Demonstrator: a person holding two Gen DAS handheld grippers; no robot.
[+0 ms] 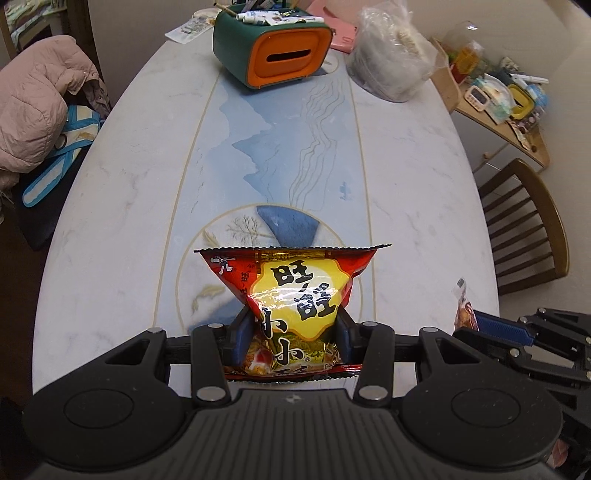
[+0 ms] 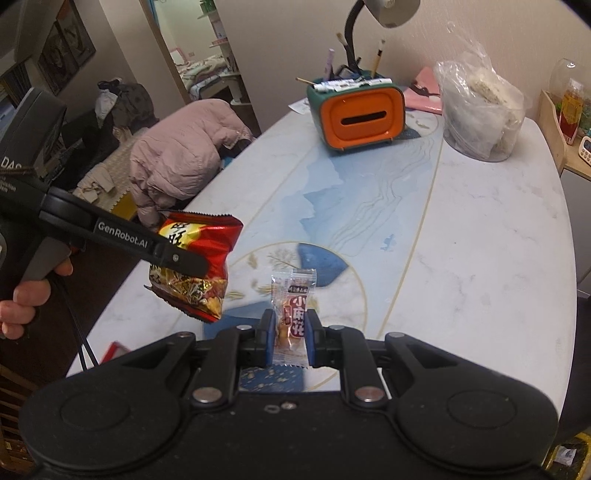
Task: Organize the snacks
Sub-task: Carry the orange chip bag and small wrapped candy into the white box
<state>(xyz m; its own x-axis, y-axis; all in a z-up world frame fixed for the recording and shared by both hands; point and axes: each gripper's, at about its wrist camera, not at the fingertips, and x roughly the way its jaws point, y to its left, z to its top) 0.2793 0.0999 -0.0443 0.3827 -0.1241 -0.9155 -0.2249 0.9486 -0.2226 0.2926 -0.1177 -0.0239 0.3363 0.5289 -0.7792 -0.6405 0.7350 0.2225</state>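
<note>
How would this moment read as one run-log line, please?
left claw: shut on red snack bag | right claw: shut on clear snack packet

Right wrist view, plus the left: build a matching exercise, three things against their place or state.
Things:
1. red foil snack bag
2. small clear-wrapped twist snack
3. green and orange tissue box

Places:
A. far end of the marble table
B. clamped in the right gripper
C. clamped in the left gripper

Pairs: 1-C, 2-B, 3-A

A pale marble-patterned bench fills the frame's middle, cream walls behind. A wooden chair stands at right, and 1 gooseneck lamp at top.
</note>
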